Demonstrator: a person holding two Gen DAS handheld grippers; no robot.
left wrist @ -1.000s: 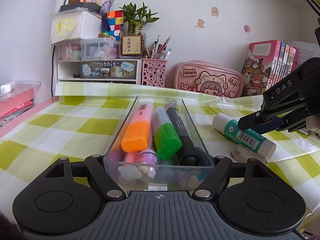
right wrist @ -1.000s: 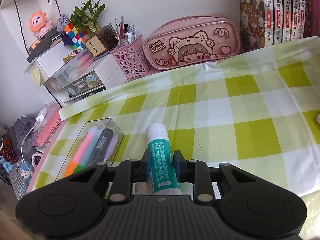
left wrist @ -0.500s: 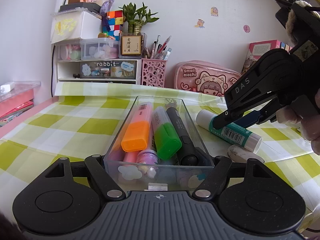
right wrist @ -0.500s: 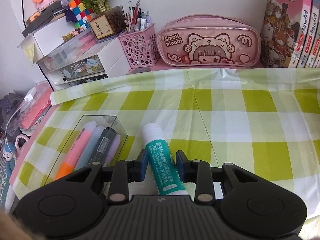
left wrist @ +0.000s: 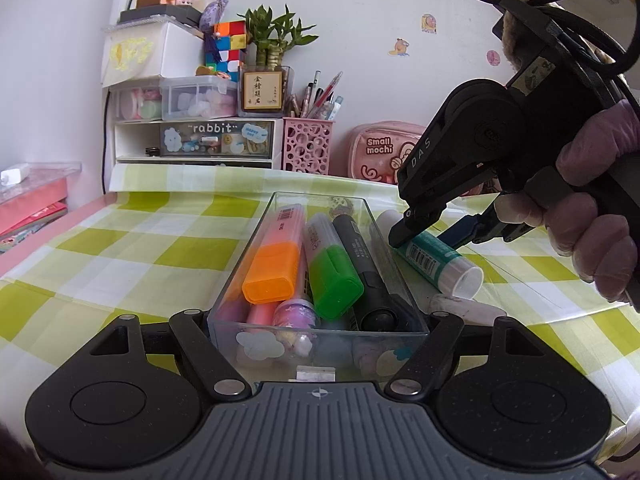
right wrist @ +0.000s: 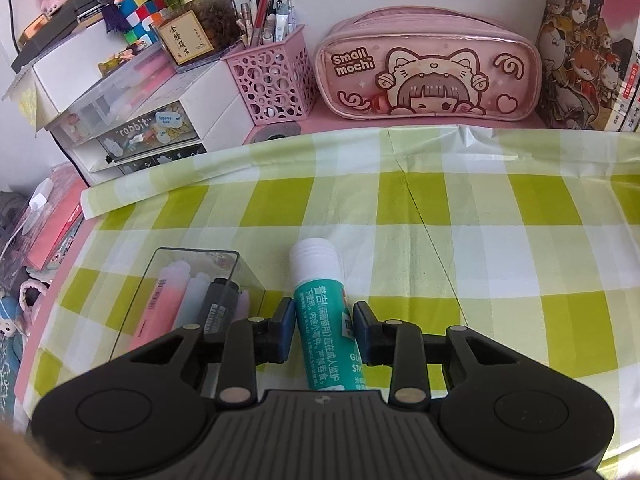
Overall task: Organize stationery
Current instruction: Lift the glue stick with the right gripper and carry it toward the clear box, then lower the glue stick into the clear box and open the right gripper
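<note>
a clear plastic rectangular tray [left wrist: 384, 240] of marker pens sits on a green and white checked tablecloth [right wrist: 440, 208], pinched at its near end between the left gripper [left wrist: 318, 330] fingers. just to its right, the right gripper [right wrist: 322, 330] straddles a teal and white glue stick [right wrist: 320, 300], its jaws just closing; the left pad touches it, the right shows a thin gap.

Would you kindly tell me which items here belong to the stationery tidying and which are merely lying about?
In the job: glue stick, clear tray, highlighters, black marker.
Lying about: pink pencil case, pen holder, puzzle cube, plant, books.
</note>
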